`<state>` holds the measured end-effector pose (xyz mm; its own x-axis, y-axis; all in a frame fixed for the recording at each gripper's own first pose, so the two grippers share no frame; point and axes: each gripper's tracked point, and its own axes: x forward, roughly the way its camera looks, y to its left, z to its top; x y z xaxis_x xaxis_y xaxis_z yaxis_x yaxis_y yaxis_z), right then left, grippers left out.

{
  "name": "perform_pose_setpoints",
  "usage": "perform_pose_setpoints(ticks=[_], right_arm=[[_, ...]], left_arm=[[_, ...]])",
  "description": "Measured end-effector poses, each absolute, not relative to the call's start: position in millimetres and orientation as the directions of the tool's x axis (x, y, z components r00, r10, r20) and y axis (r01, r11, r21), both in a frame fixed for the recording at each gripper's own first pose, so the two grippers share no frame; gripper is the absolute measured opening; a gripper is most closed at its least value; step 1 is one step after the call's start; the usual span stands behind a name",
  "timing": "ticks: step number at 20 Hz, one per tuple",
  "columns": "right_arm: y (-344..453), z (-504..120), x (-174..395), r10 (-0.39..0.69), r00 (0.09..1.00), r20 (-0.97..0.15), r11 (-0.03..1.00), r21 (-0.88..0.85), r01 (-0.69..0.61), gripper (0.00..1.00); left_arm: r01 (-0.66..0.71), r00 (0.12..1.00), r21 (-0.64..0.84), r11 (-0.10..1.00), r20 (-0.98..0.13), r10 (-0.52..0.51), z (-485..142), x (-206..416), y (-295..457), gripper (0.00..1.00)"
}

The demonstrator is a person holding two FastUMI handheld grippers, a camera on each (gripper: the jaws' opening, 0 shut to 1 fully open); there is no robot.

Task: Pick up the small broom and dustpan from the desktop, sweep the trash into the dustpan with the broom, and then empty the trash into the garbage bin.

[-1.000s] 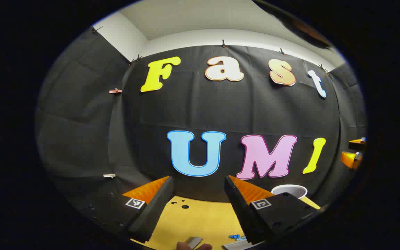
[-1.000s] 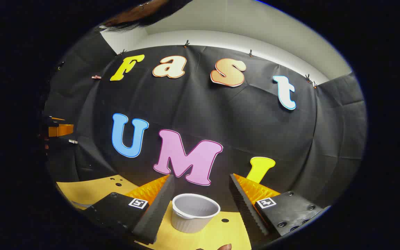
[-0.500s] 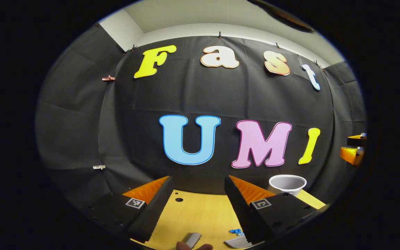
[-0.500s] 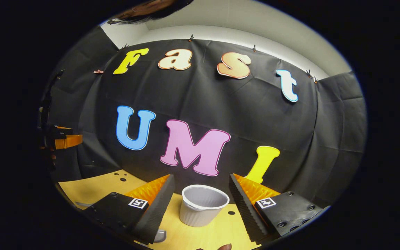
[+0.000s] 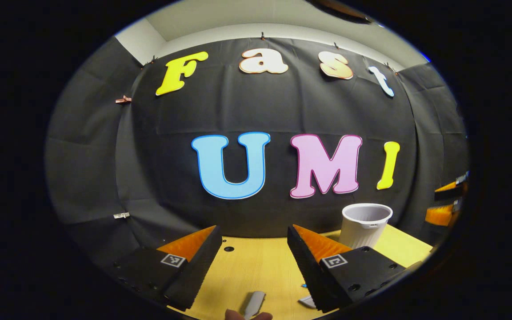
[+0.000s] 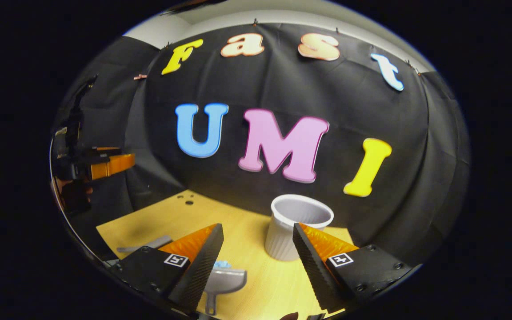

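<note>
Broom handle (image 5: pixel 254 303), a grey stick as far as I can tell, lies on the wooden desktop (image 5: pixel 256 266) right under the left gripper (image 5: pixel 254 262), whose tongs are spread wide and holding nothing, so I'd say we're at the very first step, the pickup. Moving right, the right gripper (image 6: pixel 258 262) is just as wide open and empty above the grey dustpan (image 6: pixel 225 281), with a blue trash scrap (image 6: pixel 222 264) just behind it, and next both need to drop down onto their handles. Furthest right, the white ribbed garbage bin (image 6: pixel 298 226) stands upright and looks empty from here
</note>
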<state>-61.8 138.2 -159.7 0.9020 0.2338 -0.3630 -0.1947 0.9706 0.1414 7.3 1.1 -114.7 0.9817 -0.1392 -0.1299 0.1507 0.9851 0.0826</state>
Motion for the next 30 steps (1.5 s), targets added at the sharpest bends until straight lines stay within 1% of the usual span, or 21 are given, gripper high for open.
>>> perform_pose_setpoints(ticks=[3,5,6,7,10,12,15,17,20,24,28,30], right_arm=[[167,-232,-88,0.299,0.792,-0.532,0.954,0.158,-0.254,0.98],[185,-280,-111,0.339,0.688,-0.642,0.94,0.202,-0.275,0.98],[193,-299,-121,0.353,0.633,-0.689,0.935,0.231,-0.27,1.0],[200,-317,-129,0.362,0.579,-0.73,0.931,0.258,-0.257,0.97],[215,-365,-146,0.383,0.456,-0.803,0.923,0.321,-0.21,0.97],[232,-393,-154,0.392,0.39,-0.833,0.92,0.349,-0.18,0.98],[247,-429,-157,0.37,0.314,-0.874,0.927,0.323,-0.192,0.97],[260,-447,-157,0.366,0.28,-0.887,0.925,0.315,-0.211,0.97],[276,-468,-159,0.357,0.237,-0.903,0.927,0.313,-0.207,0.96],[285,-487,-148,0.329,0.213,-0.92,0.938,0.294,-0.183,0.92],[290,-493,-137,0.327,0.219,-0.919,0.94,0.293,-0.174,0.89],[292,-493,-131,0.324,0.225,-0.919,0.942,0.292,-0.166,0.67]], left_arm=[[0.16,0.974,0.075,0.984,-0.172,-0.145,-137,6,4,0.95],[0.164,0.971,0.081,0.983,-0.192,-0.146,-148,6,7,0.95],[0.166,0.969,0.086,0.982,-0.198,-0.147,-151,7,8,0.95],[0.17,0.967,0.087,0.981,-0.204,-0.15,-157,7,10,0.95],[0.171,0.964,0.085,0.982,-0.222,-0.149,-164,7,17,0.95],[0.162,0.962,0.072,0.984,-0.235,-0.142,-173,6,22,0.95],[0.139,0.959,0.069,0.988,-0.258,-0.117,-185,5,33,0.95],[0.127,0.957,0.078,0.989,-0.273,-0.101,-192,4,39,0.95],[0.114,0.955,0.088,0.99,-0.284,-0.085,-197,3,45,0.95],[0.098,0.95,0.089,0.991,-0.306,-0.067,-209,0,52,0.95],[0.083,0.946,0.092,0.992,-0.322,-0.049,-217,-3,58,0.96],[0.079,0.945,0.095,0.992,-0.324,-0.044,-220,-3,59,0.95]])
